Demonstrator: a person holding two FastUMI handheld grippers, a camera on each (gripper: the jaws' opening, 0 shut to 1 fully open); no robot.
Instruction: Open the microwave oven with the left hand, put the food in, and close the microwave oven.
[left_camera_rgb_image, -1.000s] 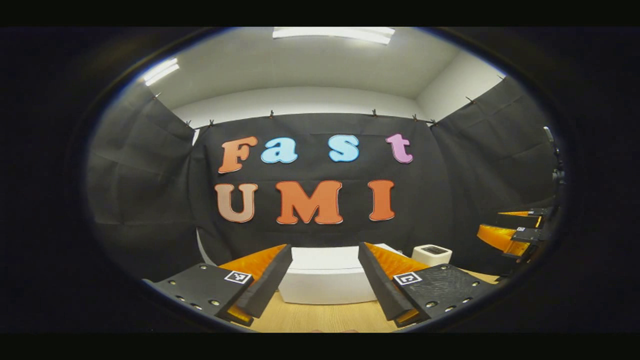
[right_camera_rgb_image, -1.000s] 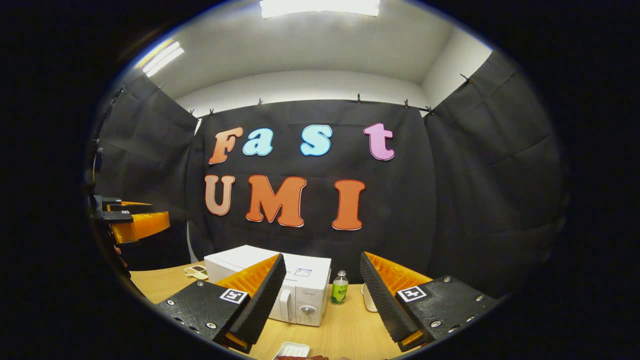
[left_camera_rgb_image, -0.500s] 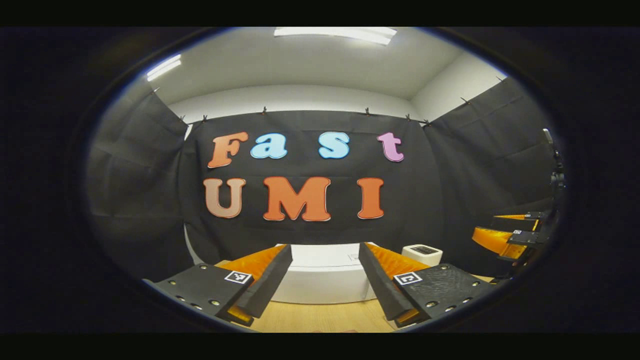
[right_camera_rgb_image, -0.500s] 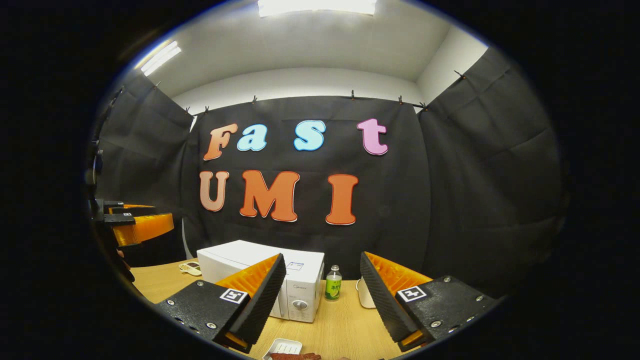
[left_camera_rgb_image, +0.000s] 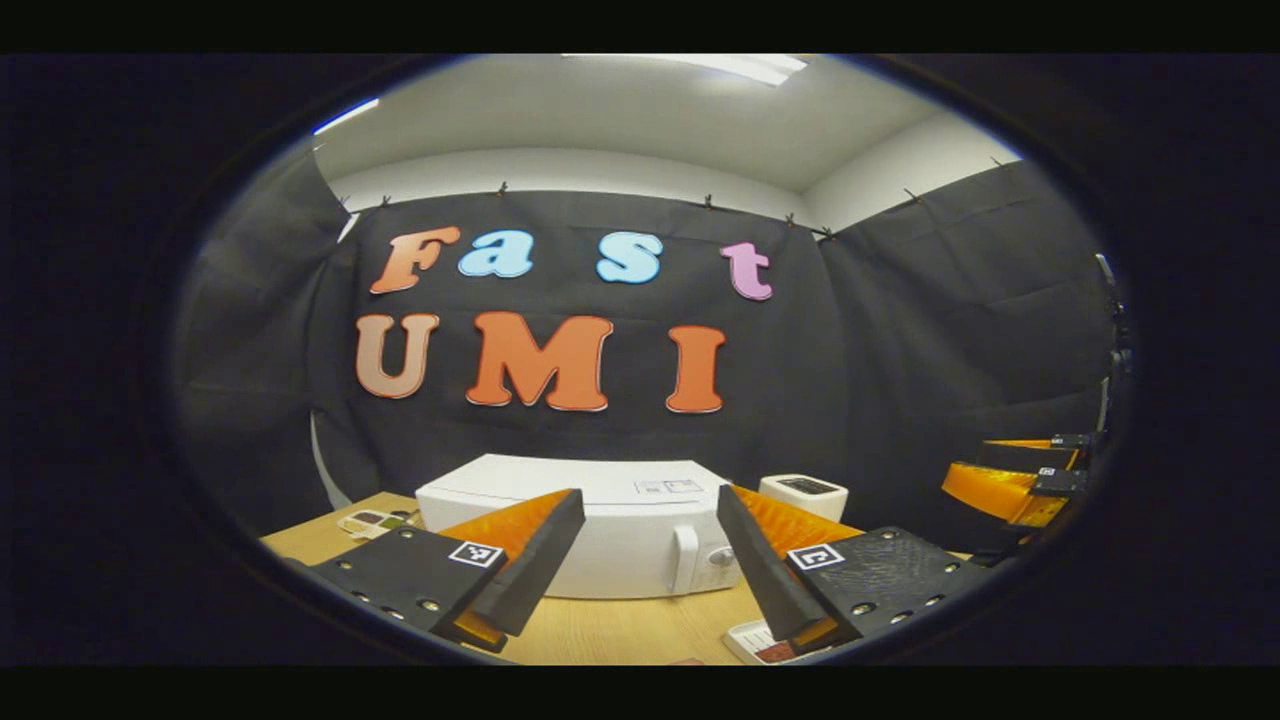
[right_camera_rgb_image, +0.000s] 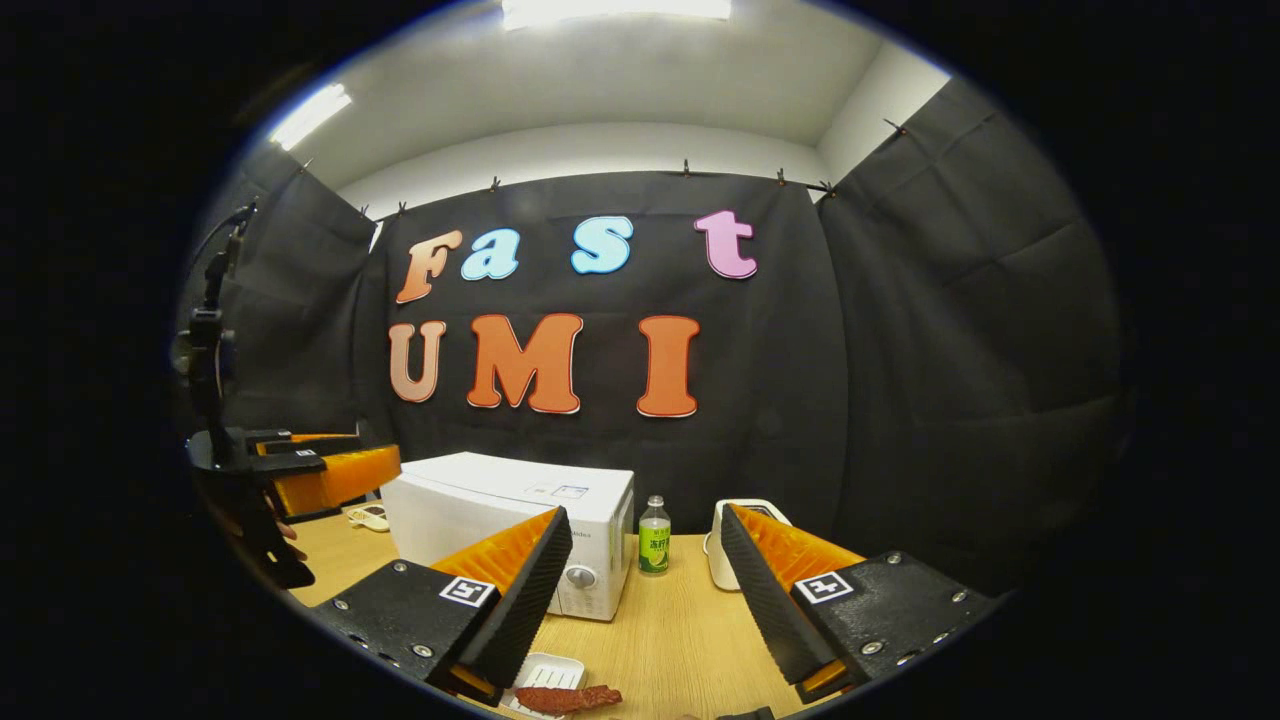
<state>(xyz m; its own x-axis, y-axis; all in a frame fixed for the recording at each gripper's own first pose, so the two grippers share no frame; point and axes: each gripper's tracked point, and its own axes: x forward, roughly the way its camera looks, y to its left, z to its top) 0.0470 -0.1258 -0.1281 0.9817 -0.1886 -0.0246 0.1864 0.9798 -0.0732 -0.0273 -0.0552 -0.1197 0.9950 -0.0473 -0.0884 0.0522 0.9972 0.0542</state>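
- Wooden table (right_camera_rgb_image: 680, 640): white microwave oven (left_camera_rgb_image: 600, 535) at the back, door shut, long axis across, front toward the grippers.
- Food strip (right_camera_rgb_image: 565, 697) lies crosswise on a white tray (right_camera_rgb_image: 545, 672), near edge.
- Left gripper (left_camera_rgb_image: 640, 565) and right gripper (right_camera_rgb_image: 640, 590): jaws wide, empty.

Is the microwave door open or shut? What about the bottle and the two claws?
microwave: door shut
bottle: upright, cap on
left claw: open, holding nothing
right claw: open, holding nothing
food: lying on the tray, not yet in the microwave
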